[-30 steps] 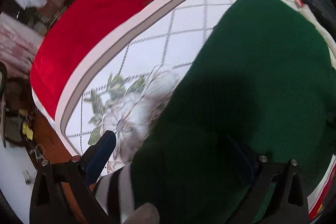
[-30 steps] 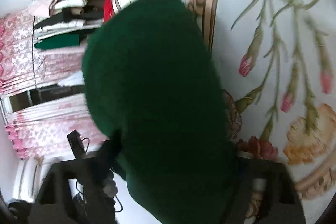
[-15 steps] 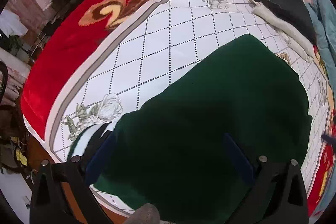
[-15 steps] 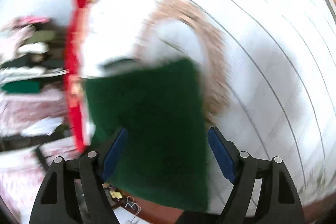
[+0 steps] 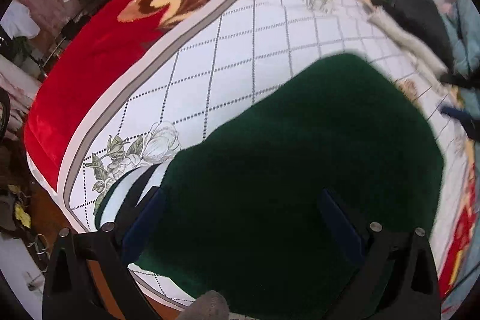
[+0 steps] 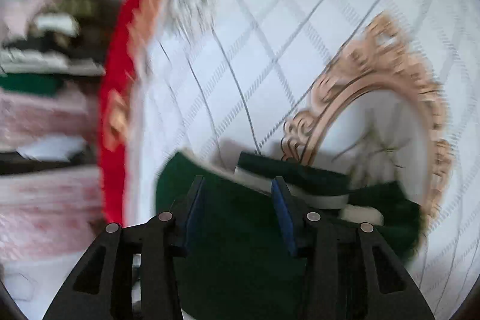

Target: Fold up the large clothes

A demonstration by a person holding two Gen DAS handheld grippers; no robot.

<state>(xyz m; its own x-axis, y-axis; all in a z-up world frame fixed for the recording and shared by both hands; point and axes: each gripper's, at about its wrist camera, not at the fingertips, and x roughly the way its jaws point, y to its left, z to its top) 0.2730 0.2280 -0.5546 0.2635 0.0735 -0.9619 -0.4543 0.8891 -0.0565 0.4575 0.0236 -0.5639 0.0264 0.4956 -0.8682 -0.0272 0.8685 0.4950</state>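
Observation:
A dark green garment (image 5: 300,170) with white and black stripes at one end lies folded on the white quilted bedspread (image 5: 240,65). My left gripper (image 5: 240,200) hangs above its near edge, jaws wide apart and empty. In the blurred right wrist view the same green garment (image 6: 234,245) lies below my right gripper (image 6: 238,188), whose blue pads stand apart with nothing between them. Its striped end (image 6: 300,185) shows just beyond the right pad. My right gripper also shows at the right edge of the left wrist view (image 5: 459,116).
A red floral blanket (image 5: 99,50) borders the bedspread. Dark, white and pale blue clothes (image 5: 420,17) lie piled at the bed's far side. Folded clothes sit on shelves (image 6: 39,62) beyond the bed. The bed's edge and wooden floor (image 5: 45,212) are at the left.
Both grippers have lifted back from the green garment, which now lies flat and folded. The right gripper has swung around quickly and its jaws have narrowed.

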